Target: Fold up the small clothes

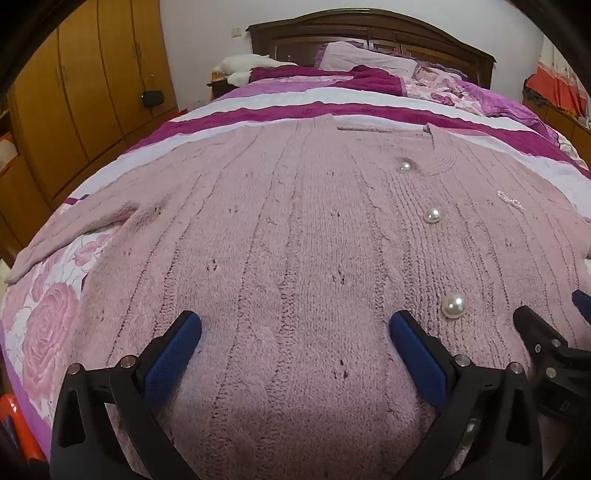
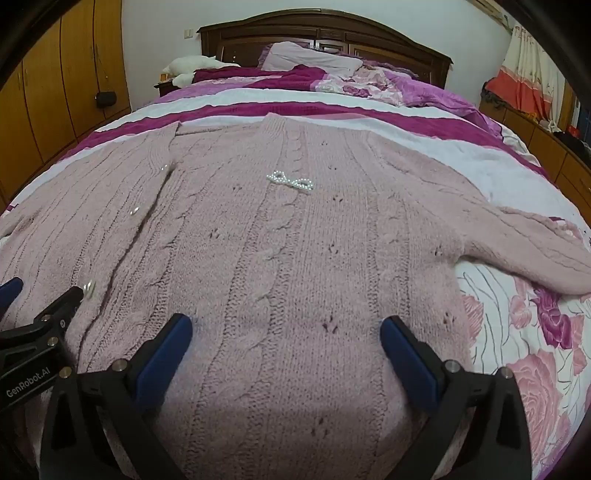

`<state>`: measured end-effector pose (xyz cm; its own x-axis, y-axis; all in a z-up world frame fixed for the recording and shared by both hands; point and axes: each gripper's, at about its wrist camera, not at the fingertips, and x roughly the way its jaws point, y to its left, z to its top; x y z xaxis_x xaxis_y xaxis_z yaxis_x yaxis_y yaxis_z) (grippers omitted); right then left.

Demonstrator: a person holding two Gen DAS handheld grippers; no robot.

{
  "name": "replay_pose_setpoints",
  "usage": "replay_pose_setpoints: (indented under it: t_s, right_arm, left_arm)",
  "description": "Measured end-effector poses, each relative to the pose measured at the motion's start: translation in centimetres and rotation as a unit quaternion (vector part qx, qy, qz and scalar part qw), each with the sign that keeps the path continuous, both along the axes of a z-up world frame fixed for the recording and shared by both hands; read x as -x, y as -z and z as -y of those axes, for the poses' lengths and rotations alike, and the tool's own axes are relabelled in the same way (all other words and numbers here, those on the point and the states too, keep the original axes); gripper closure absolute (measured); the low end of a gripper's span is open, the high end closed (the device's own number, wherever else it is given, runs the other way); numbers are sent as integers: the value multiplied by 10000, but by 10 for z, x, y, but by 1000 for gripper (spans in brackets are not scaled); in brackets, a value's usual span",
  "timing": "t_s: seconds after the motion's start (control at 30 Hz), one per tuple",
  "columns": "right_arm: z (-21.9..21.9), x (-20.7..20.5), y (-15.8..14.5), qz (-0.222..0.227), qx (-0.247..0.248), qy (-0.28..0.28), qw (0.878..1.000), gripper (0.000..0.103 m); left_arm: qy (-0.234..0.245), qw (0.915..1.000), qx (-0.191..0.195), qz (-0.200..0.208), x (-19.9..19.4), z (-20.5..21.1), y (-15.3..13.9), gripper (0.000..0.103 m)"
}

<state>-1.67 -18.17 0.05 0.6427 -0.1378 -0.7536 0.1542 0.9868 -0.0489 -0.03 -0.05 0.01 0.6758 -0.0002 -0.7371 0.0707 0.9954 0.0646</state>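
While spread flat and front-up over the bed (image 1: pixel 280 110), pink cable-knit cardigan (image 1: pixel 295 229) with both sleeves out to the sides: left sleeve (image 1: pixel 74 229) angled across the rose-print sheet (image 1: pixel 48 325), right sleeve (image 2: pixel 535 251) likewise over roses on the other side. Three pearl buttons (image 1: pixel 432 215) in a line down the placket, plus a beaded bow (image 2: pixel 290 181) on the chest. Left gripper (image 1: pixel 295 325) low over the hem, jaws spread wide, blue pads (image 1: pixel 173 354) on or just above the knit, nothing pinched between them. Right gripper (image 2: pixel 286 325) beside it on the hem's other half, equally wide apart, blue pads (image 2: pixel 406 358) holding nothing. Each gripper visible at the edge of the other's view, near but apart; lowest button just beside the left gripper's right finger. Striped magenta and white blanket (image 2: pixel 295 107) beyond the collar, pillow (image 2: pixel 314 59) against the dark wooden headboard (image 2: pixel 325 33), wooden wardrobe (image 1: pixel 92 74) along the left wall.
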Motion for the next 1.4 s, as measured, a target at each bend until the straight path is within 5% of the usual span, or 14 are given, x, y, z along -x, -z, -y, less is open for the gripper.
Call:
replay_pose_setpoints:
  t_s: [1.4]
  right_arm:
    - [0,0,0,7,-2,0,10000,0]
  left_arm:
    - [-26,10000,41,-6,1,0,0,19]
